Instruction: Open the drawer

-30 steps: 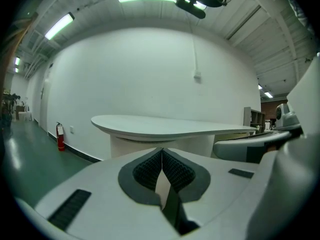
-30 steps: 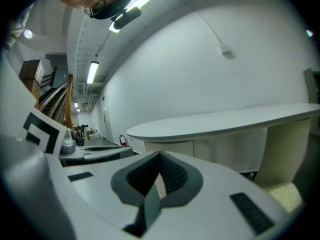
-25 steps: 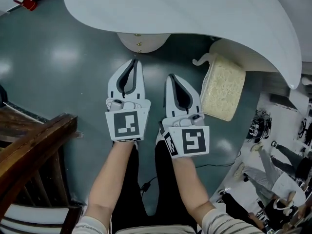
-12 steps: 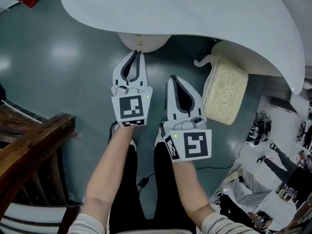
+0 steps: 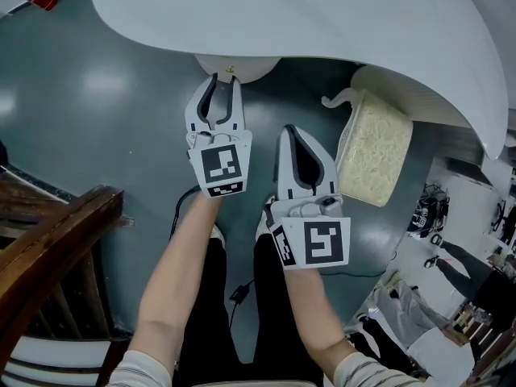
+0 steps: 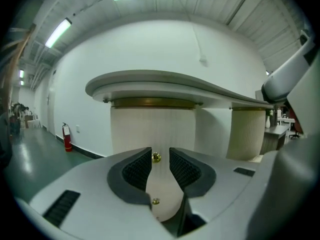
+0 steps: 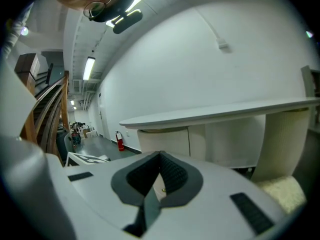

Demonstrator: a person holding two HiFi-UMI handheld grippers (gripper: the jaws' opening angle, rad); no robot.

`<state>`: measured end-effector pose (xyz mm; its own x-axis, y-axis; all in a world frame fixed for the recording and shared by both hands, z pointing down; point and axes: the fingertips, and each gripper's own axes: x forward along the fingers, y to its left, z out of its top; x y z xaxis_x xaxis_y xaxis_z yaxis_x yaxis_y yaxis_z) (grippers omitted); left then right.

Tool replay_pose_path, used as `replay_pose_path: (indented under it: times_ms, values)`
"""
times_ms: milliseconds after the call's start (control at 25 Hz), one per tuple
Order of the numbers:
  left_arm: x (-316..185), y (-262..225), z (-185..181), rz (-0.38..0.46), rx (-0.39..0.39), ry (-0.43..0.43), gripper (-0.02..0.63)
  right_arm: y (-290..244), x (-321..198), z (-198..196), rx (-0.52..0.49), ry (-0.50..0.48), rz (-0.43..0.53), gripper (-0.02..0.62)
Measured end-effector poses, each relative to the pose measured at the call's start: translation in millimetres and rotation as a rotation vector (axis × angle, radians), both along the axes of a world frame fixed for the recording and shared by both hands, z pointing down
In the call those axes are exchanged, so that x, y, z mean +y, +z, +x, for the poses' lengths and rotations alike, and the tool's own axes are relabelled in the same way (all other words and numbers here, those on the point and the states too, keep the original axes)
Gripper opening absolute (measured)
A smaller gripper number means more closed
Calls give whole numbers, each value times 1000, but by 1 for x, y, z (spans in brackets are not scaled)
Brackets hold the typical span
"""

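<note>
Left claw [image 5: 219, 83] stands with its jaws apart, having just opened, and grips nothing. The upper brass knob [image 6: 156, 157] of the drawer front [image 6: 150, 126] sits dead ahead, in line with the gap, just past the tips and untouched. That rounded front lies under the white counter [image 5: 322, 22] and looks shut. Right claw [image 5: 294, 131], jaws together and empty, hangs farther back, so the left is nearer.

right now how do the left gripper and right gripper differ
On the left gripper the jaws stand apart, having just been opening, a brass knob framed in the gap, ungripped; on the right gripper they are together and empty. The left gripper sits nearer the rounded cabinet; the right gripper hangs back. Both are white and carry marker cubes.
</note>
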<state>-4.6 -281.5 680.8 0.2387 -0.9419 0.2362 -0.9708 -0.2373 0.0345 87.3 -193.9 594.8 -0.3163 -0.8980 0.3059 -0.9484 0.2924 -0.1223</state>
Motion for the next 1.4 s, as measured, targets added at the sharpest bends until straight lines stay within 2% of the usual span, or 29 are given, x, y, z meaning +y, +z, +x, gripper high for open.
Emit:
replay_pose_path:
  times_ms: [160,360,640,1040,1200,1400]
  values:
    - [-10,10,2,-6,28,-10,110,5,-3,1,0,-1,-10,14]
    - [-26,26,5,-14,-15,24,137,12,-8,1,2,-1,-19,14]
    - [-40,32,1,-15,-46,18,146,13,-14,-2,0,-1,-19,14]
    - [-58,40,2,-19,-87,5,144,14,-21,-4,-1,-4,-22,14]
    - [-58,42,2,-18,-107,-6,105,14,-21,-4,0,-9,-22,14]
    - [-58,43,2,-31,-83,-1,104,15,-18,-2,5,-13,-22,14]
